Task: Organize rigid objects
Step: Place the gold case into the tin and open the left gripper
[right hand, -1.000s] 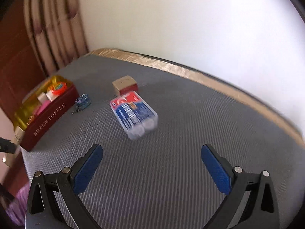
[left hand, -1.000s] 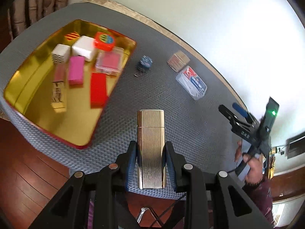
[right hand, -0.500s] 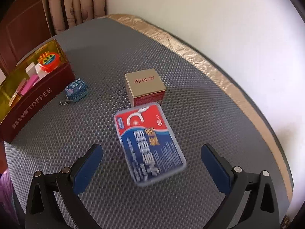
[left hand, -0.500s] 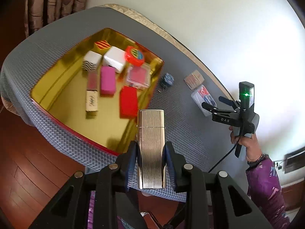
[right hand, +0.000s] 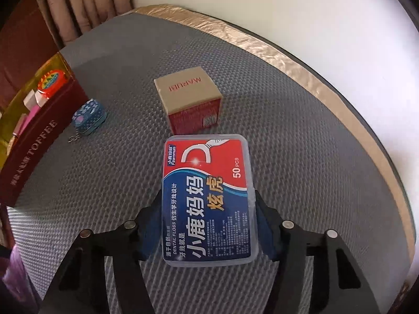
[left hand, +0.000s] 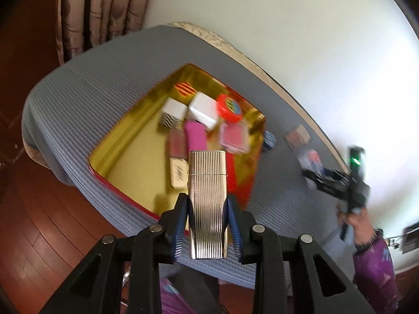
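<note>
grey textured table mat (right hand: 301, 144), white wall behind. left gripper (left hand: 207, 214): clamped on ribbed silver case (left hand: 207, 198), held above gold tin (left hand: 125, 157). right gripper (right hand: 209, 225): jaws against dental floss box (right hand: 208, 198); tan box (right hand: 188, 99) at 12 o'clock, just beside.

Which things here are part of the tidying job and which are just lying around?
Part of the job:
ribbed metal case in left claw
dental floss box between right claw fingers
Marubi box
blue patterned tin
toffee tin

Just there:
curtain
wood floor
</note>
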`<state>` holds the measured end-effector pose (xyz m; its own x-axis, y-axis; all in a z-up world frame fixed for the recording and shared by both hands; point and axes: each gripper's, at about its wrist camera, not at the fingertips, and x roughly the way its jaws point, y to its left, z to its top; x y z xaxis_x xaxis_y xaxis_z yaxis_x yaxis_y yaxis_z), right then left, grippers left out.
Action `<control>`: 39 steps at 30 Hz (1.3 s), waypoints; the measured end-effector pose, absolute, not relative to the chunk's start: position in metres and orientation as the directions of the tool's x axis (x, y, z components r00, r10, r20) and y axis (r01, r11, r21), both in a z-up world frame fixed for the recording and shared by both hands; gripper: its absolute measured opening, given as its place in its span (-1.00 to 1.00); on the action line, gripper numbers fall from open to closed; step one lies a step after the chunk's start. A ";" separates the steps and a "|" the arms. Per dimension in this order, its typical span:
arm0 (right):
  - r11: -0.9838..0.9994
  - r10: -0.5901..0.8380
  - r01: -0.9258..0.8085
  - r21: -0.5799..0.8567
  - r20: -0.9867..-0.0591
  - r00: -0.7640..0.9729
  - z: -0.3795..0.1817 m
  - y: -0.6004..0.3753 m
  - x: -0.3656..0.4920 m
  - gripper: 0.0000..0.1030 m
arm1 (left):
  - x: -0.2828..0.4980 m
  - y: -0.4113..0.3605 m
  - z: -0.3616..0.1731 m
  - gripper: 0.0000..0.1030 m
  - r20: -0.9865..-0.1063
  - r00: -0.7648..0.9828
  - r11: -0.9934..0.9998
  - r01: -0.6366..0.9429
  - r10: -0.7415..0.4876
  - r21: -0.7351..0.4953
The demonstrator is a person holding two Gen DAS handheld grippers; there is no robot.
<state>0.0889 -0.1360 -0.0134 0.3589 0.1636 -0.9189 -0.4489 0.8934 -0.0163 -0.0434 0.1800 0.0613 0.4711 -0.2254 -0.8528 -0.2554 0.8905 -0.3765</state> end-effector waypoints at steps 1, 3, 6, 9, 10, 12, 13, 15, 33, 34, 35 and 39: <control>0.895 0.174 -0.446 -0.007 -0.915 0.363 -0.012 -0.138 0.084 0.13 | -0.040 0.183 0.060 -0.42 -0.856 0.472 0.893 -0.262 -0.213 -0.367; 0.904 0.204 -0.426 0.025 -0.902 0.380 -0.006 -0.149 0.067 0.13 | -0.031 0.191 0.054 -0.42 -0.868 0.467 0.905 -0.275 -0.171 -0.326; 0.918 0.253 -0.385 0.094 -0.887 0.387 -0.001 -0.164 0.048 0.13 | -0.018 0.197 0.046 -0.42 -0.880 0.455 0.921 -0.266 -0.140 -0.285; 0.923 0.303 -0.346 0.167 -0.870 0.389 0.004 -0.177 0.030 0.13 | -0.006 0.203 0.034 -0.42 -0.895 0.433 0.937 -0.259 -0.106 -0.236; 0.923 0.319 -0.336 0.189 -0.864 0.389 0.005 -0.179 0.026 0.13 | -0.002 0.204 0.030 -0.42 -0.901 0.425 0.943 -0.255 -0.088 -0.213; 0.921 0.341 -0.321 0.220 -0.853 0.395 0.008 -0.180 0.015 0.13 | 0.005 0.208 0.024 -0.42 -0.908 0.411 0.948 -0.254 -0.074 -0.192; 0.921 0.350 -0.315 0.232 -0.847 0.400 0.010 -0.180 0.008 0.13 | 0.009 0.210 0.022 -0.42 -0.910 0.408 0.953 -0.244 -0.067 -0.180; 0.915 0.375 -0.307 0.263 -0.835 0.402 0.012 -0.180 0.000 0.13 | 0.015 0.210 0.017 -0.42 -0.917 0.397 0.963 -0.227 -0.047 -0.148; 0.869 0.493 -0.279 0.408 -0.766 0.413 0.033 -0.159 -0.026 0.13 | 0.023 0.203 0.015 -0.31 -0.906 0.421 0.989 -0.147 0.045 -0.019; 0.861 0.506 -0.285 0.420 -0.757 0.413 0.036 -0.155 -0.026 0.13 | 0.017 0.202 0.021 -0.31 -0.897 0.440 0.988 -0.147 0.029 -0.040; 0.853 0.520 -0.294 0.431 -0.747 0.413 0.041 -0.150 -0.027 0.13 | 0.010 0.201 0.028 -0.31 -0.887 0.461 0.987 -0.150 0.023 -0.052; 0.805 0.591 -0.338 0.487 -0.703 0.394 0.059 -0.122 -0.024 0.14 | -0.023 0.198 0.055 -0.27 -0.843 0.536 0.979 -0.195 0.052 -0.063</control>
